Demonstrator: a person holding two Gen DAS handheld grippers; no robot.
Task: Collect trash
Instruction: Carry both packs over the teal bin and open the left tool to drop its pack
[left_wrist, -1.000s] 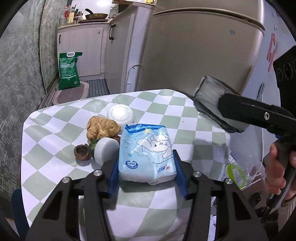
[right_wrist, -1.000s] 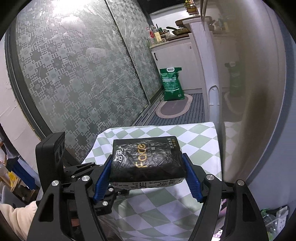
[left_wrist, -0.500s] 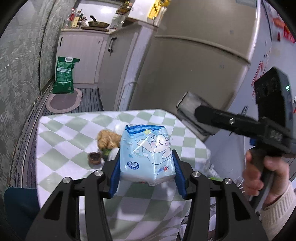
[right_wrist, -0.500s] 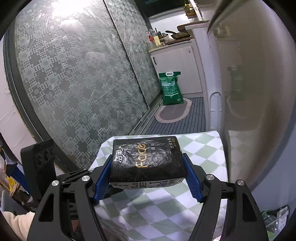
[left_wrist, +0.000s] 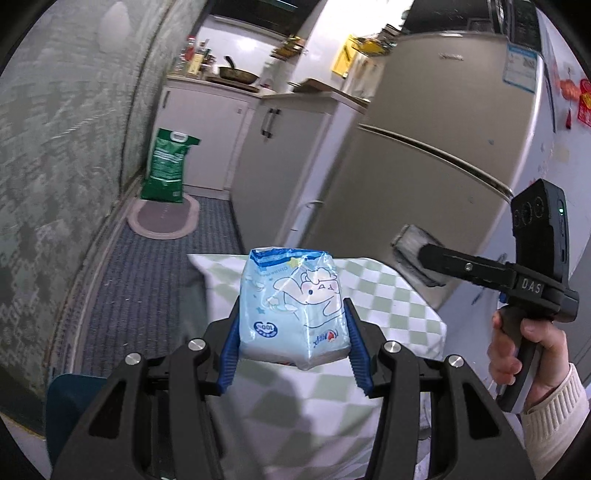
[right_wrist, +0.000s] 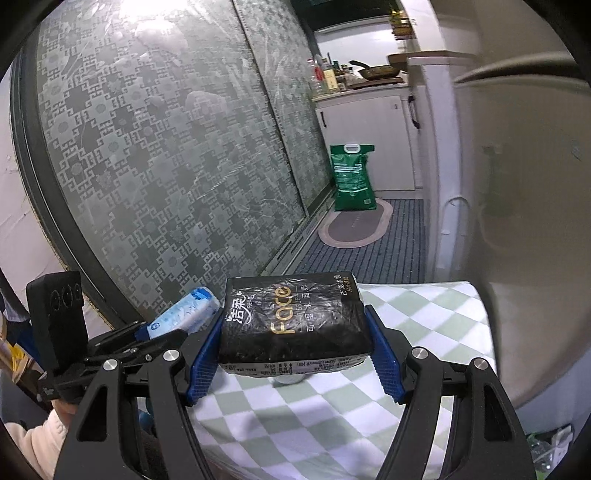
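Both grippers have risen and pulled back from the table since the earlier frames; the ginger, cap and lid seen there a second ago are now out of view. Left gripper is clenched on the blue tissue pack, held clear above the checkered cloth. Right gripper is clamped on the black tissue pack, also lifted off the table. Status: two items picked up, neither yet deposited. No trash bin is visible in either view. Remaining, by judgement: carry both packs to a bin, release them, then return for the leftover table items.
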